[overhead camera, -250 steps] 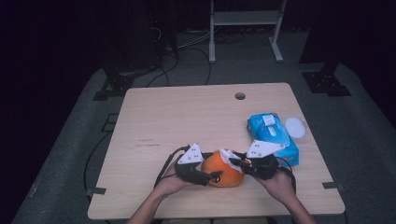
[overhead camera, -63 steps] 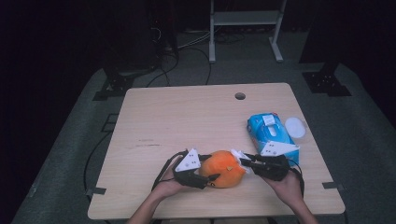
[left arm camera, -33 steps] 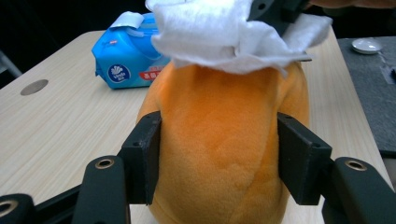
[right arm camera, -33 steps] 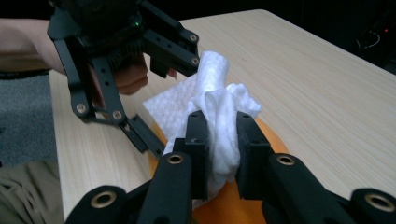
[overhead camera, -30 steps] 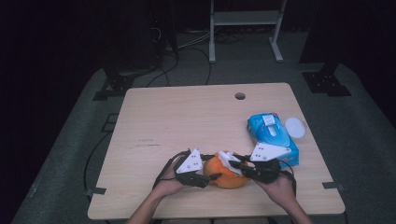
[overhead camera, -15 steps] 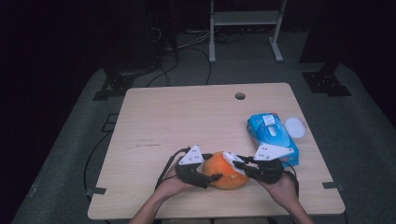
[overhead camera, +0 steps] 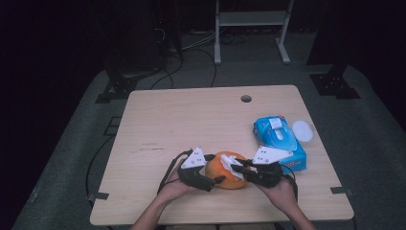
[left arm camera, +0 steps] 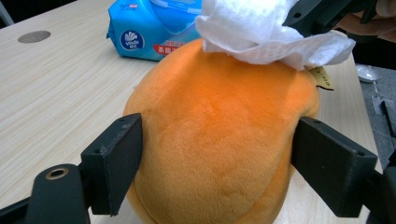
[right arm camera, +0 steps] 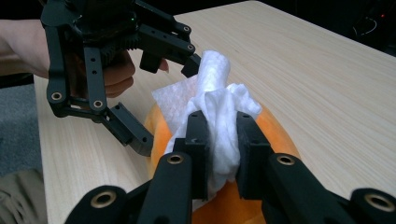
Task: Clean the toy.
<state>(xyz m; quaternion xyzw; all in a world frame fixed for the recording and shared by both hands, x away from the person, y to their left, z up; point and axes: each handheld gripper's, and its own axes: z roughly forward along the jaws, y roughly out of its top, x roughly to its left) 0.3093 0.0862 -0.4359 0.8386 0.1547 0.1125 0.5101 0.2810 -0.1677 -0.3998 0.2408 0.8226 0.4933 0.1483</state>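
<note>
An orange plush fruit [overhead camera: 224, 172] lies near the table's front edge. My left gripper [left arm camera: 217, 154] reaches around it from the left. Its jaws have just been opening and now stand beside the plush [left arm camera: 219, 130] on either side without squeezing it. My right gripper [right arm camera: 219, 135] is shut on a crumpled white wipe [right arm camera: 215, 93] and holds it against the top of the plush [right arm camera: 275, 130]. In the high view the wipe [overhead camera: 230, 160] sits on the plush between the two grippers.
A blue pack of wet wipes [overhead camera: 277, 139] lies right of the plush, close behind my right hand. A white round lid [overhead camera: 302, 130] rests beside it near the table's right edge. A cable hole [overhead camera: 246, 98] is at the far side.
The left gripper's jaws have spread wider around the plush. The right gripper keeps the wipe on top of the plush, almost in the same spot.
</note>
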